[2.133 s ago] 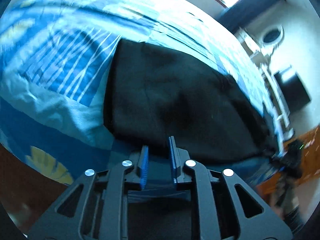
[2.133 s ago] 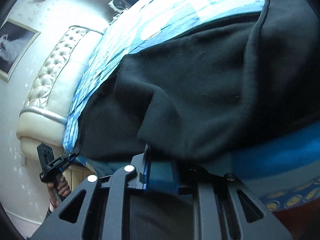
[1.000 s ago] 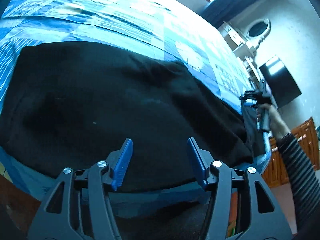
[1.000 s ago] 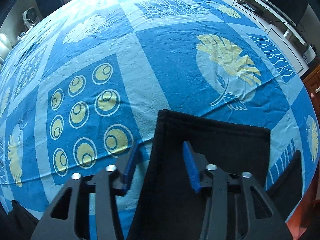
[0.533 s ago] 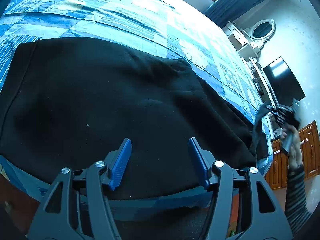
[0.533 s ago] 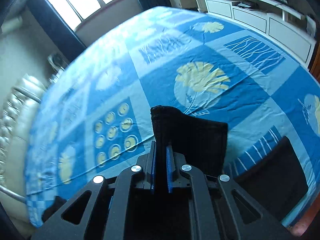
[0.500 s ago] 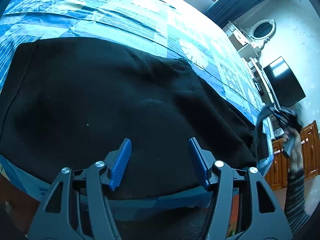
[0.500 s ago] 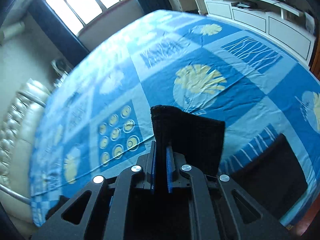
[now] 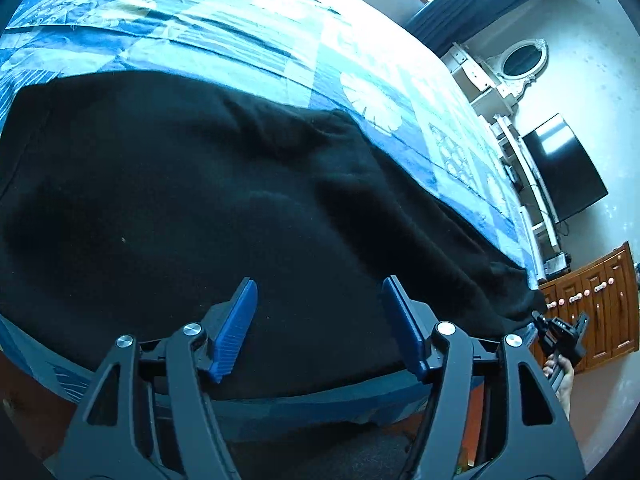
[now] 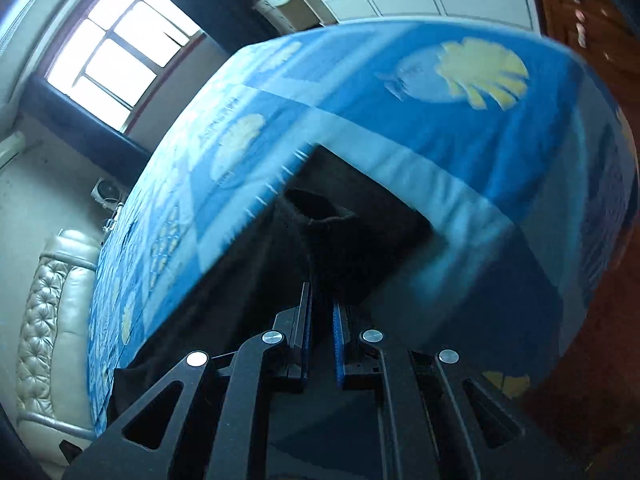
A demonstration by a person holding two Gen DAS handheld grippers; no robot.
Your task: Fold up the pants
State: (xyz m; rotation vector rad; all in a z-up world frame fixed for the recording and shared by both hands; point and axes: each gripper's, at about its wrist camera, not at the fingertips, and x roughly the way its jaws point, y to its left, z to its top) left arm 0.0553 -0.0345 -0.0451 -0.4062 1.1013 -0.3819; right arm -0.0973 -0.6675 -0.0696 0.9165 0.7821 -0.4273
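Black pants (image 9: 208,208) lie spread along the near edge of a bed with a blue patterned sheet (image 9: 224,28). My left gripper (image 9: 320,312) is open and empty, its blue pads just above the pants' near edge. In the right wrist view my right gripper (image 10: 322,304) is shut on a bunched end of the black pants (image 10: 332,236), pulled off the bed's edge; the frame is blurred. The right gripper also shows in the left wrist view (image 9: 560,330), at the pants' far right end.
The blue sheet (image 10: 440,120) covers the whole bed. A padded cream headboard (image 10: 52,308) stands at one end. A wall TV (image 9: 560,168), white shelves and wooden cabinets (image 9: 596,304) line the far side. A window (image 10: 112,52) is behind.
My right gripper, shut on the pants end, has swung down and outward past the bed's edge, dragging the cloth. My left gripper has stayed open over the pants.
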